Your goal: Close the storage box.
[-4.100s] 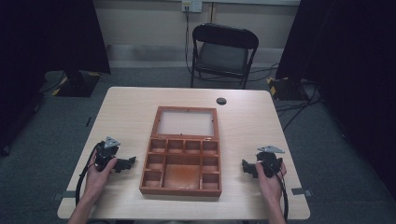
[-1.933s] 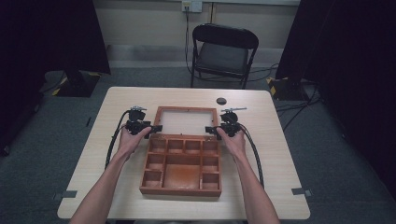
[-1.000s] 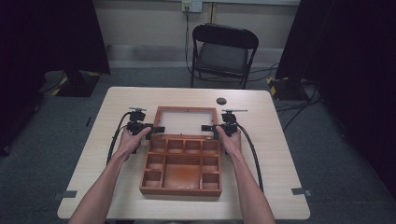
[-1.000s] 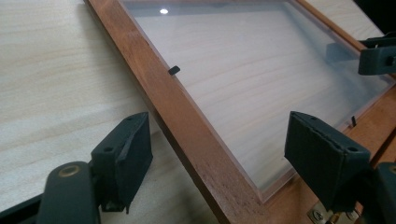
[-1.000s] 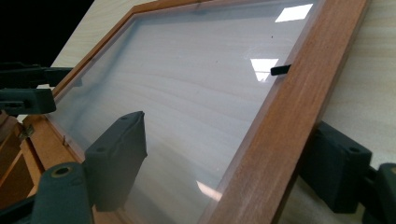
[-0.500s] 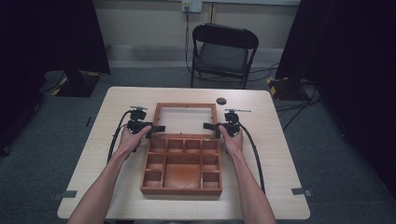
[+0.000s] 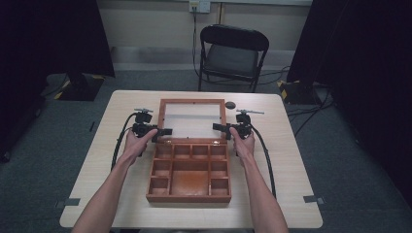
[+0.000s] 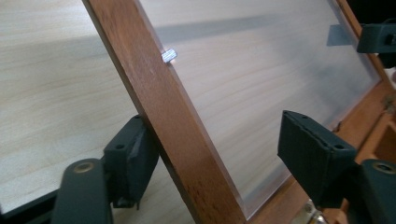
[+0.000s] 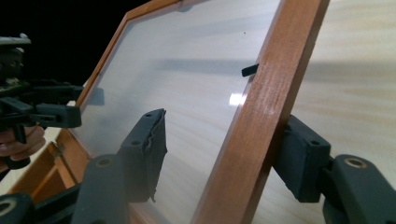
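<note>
A brown wooden box (image 7: 188, 198) with several empty compartments lies open on the table. Its hinged lid (image 7: 193, 102), a wooden frame around a clear pane, stands tilted up at the far side. My left gripper (image 7: 166, 131) reaches in at the lid's left rail and my right gripper (image 7: 217, 127) at its right rail. In the left gripper view the rail (image 8: 159, 107) runs between the wide-apart jaws of the left gripper (image 8: 219, 140), against the left one. In the right gripper view the right gripper (image 9: 226, 135) straddles the other rail (image 9: 271, 84), open, with the outer jaw behind the wood.
A small black round object (image 7: 230, 105) lies on the table just past the lid's right corner. A black folding chair (image 7: 233, 53) stands beyond the far table edge. Cables trail from both grippers along the table.
Both hands moved from the table's near sides up to the lid. Over the last second the lid has risen from lying flat to a tilt, with both grippers at its rails.
</note>
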